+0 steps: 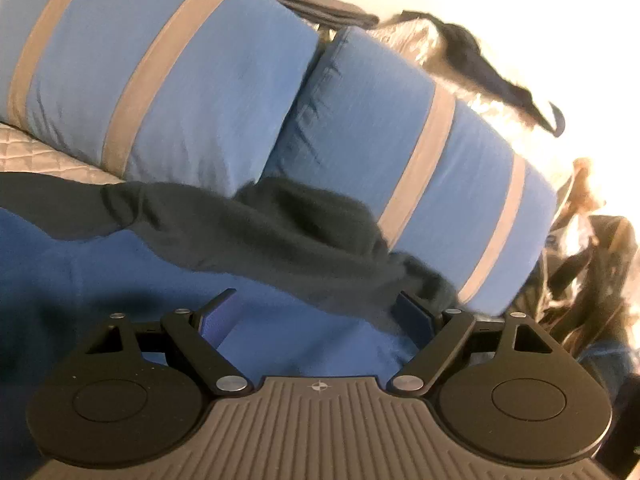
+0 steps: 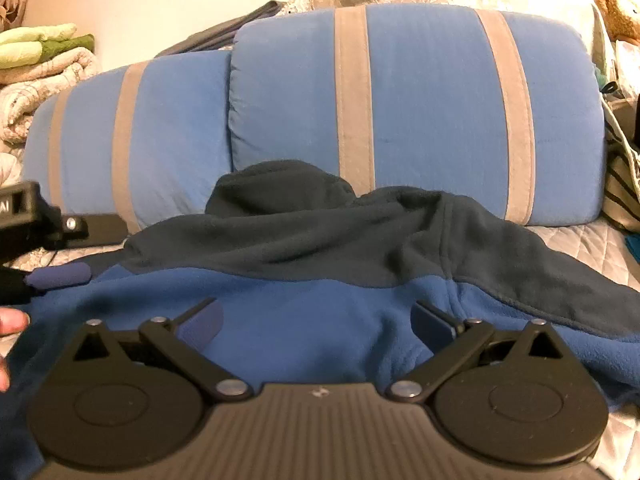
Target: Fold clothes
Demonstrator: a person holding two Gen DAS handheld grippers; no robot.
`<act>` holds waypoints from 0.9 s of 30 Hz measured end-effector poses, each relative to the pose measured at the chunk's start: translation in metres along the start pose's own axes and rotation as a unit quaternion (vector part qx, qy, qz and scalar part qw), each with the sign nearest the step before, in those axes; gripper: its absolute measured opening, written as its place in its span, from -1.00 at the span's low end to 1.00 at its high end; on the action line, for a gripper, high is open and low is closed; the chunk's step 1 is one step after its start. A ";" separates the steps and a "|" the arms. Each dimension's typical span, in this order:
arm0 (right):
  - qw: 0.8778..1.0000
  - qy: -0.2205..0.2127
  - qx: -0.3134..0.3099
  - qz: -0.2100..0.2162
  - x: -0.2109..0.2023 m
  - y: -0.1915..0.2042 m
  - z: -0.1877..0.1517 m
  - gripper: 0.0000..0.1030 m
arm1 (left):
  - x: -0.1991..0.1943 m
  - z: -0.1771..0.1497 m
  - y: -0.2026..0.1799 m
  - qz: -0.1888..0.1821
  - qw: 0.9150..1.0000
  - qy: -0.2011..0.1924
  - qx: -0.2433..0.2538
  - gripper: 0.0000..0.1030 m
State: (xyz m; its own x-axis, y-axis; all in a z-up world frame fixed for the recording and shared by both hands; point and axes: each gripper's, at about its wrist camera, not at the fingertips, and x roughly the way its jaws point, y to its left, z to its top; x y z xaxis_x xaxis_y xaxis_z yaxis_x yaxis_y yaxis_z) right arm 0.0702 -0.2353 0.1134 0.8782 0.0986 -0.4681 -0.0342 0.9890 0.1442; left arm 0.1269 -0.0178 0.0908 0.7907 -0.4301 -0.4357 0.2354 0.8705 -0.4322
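A fleece jacket lies spread on the bed, its body bright blue [image 2: 304,320] [image 1: 160,280] and its shoulders and hood dark navy [image 2: 320,232] [image 1: 280,232]. The hood rests against the pillows. In the left wrist view my left gripper [image 1: 316,308] is open low over the blue body, and the dark fabric's edge lies by its right finger. The right gripper [image 2: 316,316] is open over the blue body just below the navy band, nothing between its pads. At the jacket's left edge the right wrist view shows the left gripper [image 2: 80,250], with a hand [image 2: 10,322] behind it.
Two blue pillows with grey stripes [image 2: 420,112] [image 1: 168,80] stand behind the jacket on a quilted bedspread [image 2: 588,248]. Folded blankets [image 2: 36,60] are piled at the far left. Dark clothes [image 1: 488,64] and clutter [image 1: 592,264] lie at the right.
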 end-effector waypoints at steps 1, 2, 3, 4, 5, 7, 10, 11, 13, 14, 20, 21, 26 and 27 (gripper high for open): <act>1.000 -0.005 0.002 -0.001 -0.001 -0.002 0.001 1.00 | -0.001 0.001 0.000 -0.002 1.000 -0.005 0.000 0.65; 1.000 -0.011 0.004 -0.002 -0.003 -0.003 0.002 1.00 | -0.002 0.002 0.000 -0.005 1.000 -0.009 0.000 0.65; 1.000 -0.021 0.005 -0.003 -0.006 -0.005 0.002 1.00 | -0.003 0.002 -0.001 -0.008 1.000 -0.015 0.000 0.65; 0.999 -0.036 0.005 -0.002 -0.010 -0.008 0.003 1.00 | -0.006 0.003 -0.001 -0.011 1.000 -0.023 -0.001 0.65; 0.998 -0.056 0.007 0.002 -0.017 -0.009 0.003 1.00 | -0.009 0.003 -0.001 -0.015 0.999 -0.029 -0.001 0.65; 0.997 -0.079 0.016 0.004 -0.032 -0.011 0.007 1.00 | -0.015 0.006 -0.001 -0.022 0.999 -0.039 -0.003 0.65; 0.996 -0.086 0.032 0.016 -0.061 -0.008 0.023 1.00 | -0.026 0.011 0.000 -0.028 0.998 -0.057 -0.003 0.65; 0.995 -0.087 0.036 0.021 -0.071 -0.007 0.030 1.00 | -0.029 0.012 0.001 -0.025 0.998 -0.064 0.000 0.65; 0.993 -0.097 0.046 0.048 -0.096 -0.005 0.052 1.00 | -0.033 0.015 0.002 -0.019 0.997 -0.072 0.006 0.65; 0.992 -0.097 0.055 0.060 -0.107 -0.003 0.064 1.00 | -0.034 0.016 0.003 -0.017 0.997 -0.076 0.009 0.65; 0.994 -0.077 0.042 0.070 -0.171 0.029 0.150 1.00 | -0.041 0.018 -0.001 -0.039 0.996 -0.081 0.019 0.65; 0.994 -0.074 0.037 0.068 -0.180 0.035 0.163 1.00 | -0.042 0.016 -0.002 -0.041 0.996 -0.079 0.019 0.65; 0.992 -0.079 0.032 0.091 -0.231 0.061 0.213 1.00 | -0.048 0.015 0.000 -0.050 0.996 -0.075 0.021 0.65; 0.992 -0.079 0.029 0.091 -0.241 0.067 0.222 1.00 | -0.049 0.016 0.002 -0.050 0.996 -0.077 0.019 0.65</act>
State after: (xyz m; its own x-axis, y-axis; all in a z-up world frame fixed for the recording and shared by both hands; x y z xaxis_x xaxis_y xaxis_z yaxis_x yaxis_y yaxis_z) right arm -0.0374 -0.2174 0.4291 0.9240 0.2524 -0.2874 -0.1757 0.9475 0.2670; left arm 0.0972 0.0085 0.1241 0.8383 -0.4767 -0.2646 0.3365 0.8343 -0.4368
